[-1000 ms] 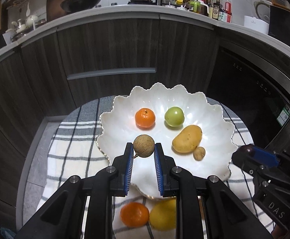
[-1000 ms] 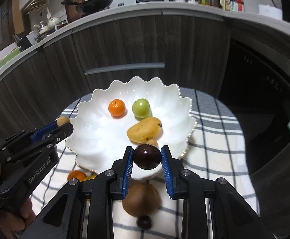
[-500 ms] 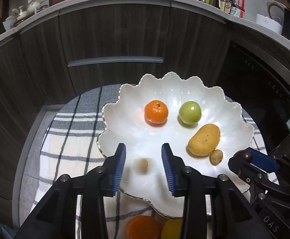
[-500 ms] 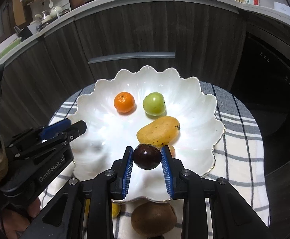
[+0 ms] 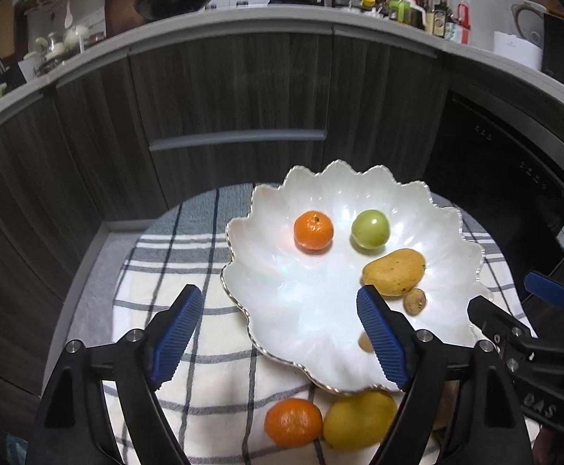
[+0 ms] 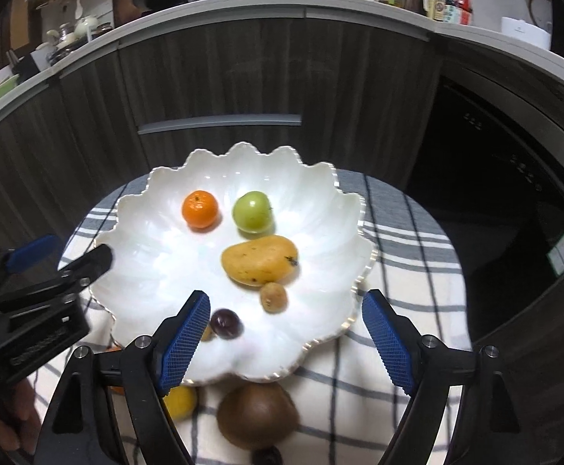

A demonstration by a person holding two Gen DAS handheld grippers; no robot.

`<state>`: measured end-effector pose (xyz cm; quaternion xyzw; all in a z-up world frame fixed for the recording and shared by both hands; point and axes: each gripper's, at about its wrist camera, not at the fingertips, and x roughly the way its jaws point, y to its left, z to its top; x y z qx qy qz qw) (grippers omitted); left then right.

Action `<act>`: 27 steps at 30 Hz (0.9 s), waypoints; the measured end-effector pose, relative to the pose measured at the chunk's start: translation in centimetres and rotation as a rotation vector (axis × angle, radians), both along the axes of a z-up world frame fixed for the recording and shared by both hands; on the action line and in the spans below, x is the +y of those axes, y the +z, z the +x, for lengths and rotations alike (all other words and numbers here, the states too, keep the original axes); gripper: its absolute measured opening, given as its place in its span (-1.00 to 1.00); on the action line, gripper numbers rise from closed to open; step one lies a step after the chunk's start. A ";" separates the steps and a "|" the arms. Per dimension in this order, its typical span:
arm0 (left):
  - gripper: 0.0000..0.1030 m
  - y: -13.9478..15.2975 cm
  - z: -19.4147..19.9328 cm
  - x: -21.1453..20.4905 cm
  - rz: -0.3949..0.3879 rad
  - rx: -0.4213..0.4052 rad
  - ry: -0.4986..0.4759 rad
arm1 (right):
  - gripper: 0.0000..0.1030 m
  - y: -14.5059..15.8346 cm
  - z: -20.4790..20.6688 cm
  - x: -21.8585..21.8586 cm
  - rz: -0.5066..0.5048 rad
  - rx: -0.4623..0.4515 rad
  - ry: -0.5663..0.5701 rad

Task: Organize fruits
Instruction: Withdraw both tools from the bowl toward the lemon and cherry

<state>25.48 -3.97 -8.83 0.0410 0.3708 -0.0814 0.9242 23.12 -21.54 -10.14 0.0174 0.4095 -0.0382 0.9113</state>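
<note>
The left tongs (image 5: 280, 323) are wide open and hold nothing. Between their blue tips sits the near left edge of the white plate (image 5: 266, 271). A small tan fruit (image 5: 366, 341) peeks out from behind the right tip, lying on the plate. Just past that tip are another small brown fruit (image 5: 415, 301) and a yellow mango (image 5: 394, 272), which touch each other. Farther back on the plate are an orange (image 5: 313, 230) and a green fruit (image 5: 370, 229), side by side but apart. Below the plate, on the checked cloth (image 5: 189, 263), lie a second orange (image 5: 293, 422) and a yellow fruit (image 5: 359, 419), touching each other.

The right tongs (image 6: 286, 331) are wide open too, with nothing in them. A dark purple fruit (image 6: 226, 323) lies on the plate just beside the left tip, not held. The near rim of the plate is between the two tips. A brown kiwi (image 6: 258, 414) sits on the cloth just below the plate, near the tongs. A second dark fruit (image 6: 267, 457) is at the bottom edge, right under the kiwi.

Behind it all are dark wood cabinets (image 6: 212, 77) with a counter (image 6: 243, 0) on top that has pans and bottles on it.
</note>
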 end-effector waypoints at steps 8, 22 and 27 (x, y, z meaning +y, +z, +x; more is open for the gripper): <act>0.63 2.4 -3.1 -0.4 -0.016 -0.028 -0.022 | 0.59 2.1 -2.5 -1.4 0.022 -0.018 -0.058; 0.63 3.4 -6.7 -0.5 -0.008 -0.047 -0.030 | 0.59 4.0 -5.9 -1.9 0.024 -0.057 -0.074; 0.63 2.8 -7.7 -0.5 -0.014 -0.034 -0.034 | 0.59 3.6 -6.8 -1.8 0.022 -0.053 -0.067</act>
